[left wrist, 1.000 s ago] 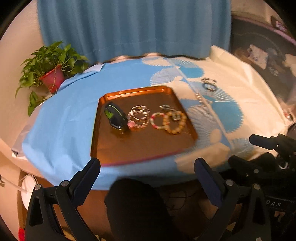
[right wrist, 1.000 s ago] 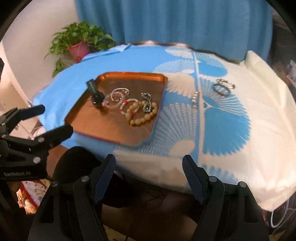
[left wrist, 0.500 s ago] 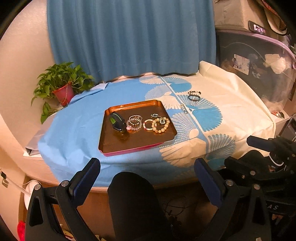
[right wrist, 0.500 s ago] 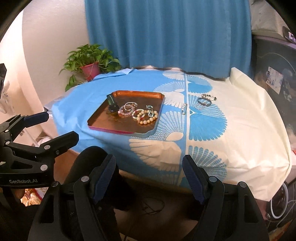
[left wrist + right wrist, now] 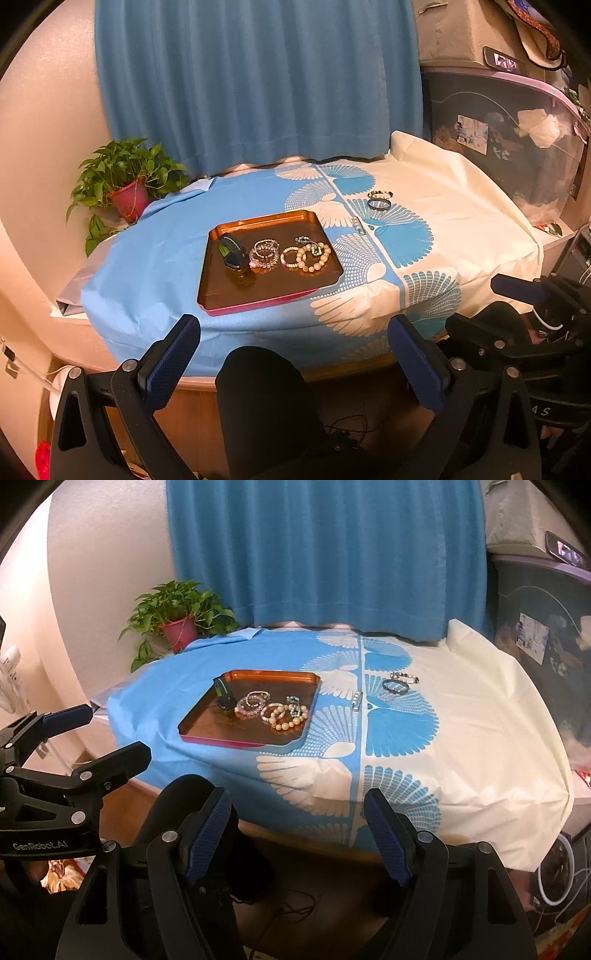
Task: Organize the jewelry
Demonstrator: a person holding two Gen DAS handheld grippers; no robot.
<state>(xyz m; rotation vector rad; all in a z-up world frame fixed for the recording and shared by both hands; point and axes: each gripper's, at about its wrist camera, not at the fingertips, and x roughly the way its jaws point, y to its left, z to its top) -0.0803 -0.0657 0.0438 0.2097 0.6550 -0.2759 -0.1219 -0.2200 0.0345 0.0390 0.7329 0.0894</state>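
Note:
An orange tray (image 5: 258, 295) (image 5: 207, 723) lies on a blue and cream tablecloth. In it lie a dark watch (image 5: 232, 253) (image 5: 223, 698), a clear bead bracelet (image 5: 264, 253) (image 5: 253, 703), a pink and white bracelet (image 5: 289, 257) and a cream bead bracelet (image 5: 314, 256) (image 5: 290, 716). On the cloth right of the tray lie a small silver clasp (image 5: 357, 224) (image 5: 357, 699), a dark bangle (image 5: 378, 204) (image 5: 394, 686) and a bead bracelet (image 5: 380, 193) (image 5: 404, 676). My left gripper (image 5: 293, 334) and right gripper (image 5: 297, 806) are both open and empty, held back below the table's near edge.
A potted green plant (image 5: 127, 184) (image 5: 179, 622) stands at the table's far left. A blue curtain (image 5: 258, 81) hangs behind. A clear storage bin (image 5: 509, 140) stands at the right. A dark rounded object (image 5: 266, 398) sits below, between my grippers.
Both grippers have drawn back and up from the table, so the tray and jewelry look smaller and farther. Nothing on the table has moved. Both grippers stay open.

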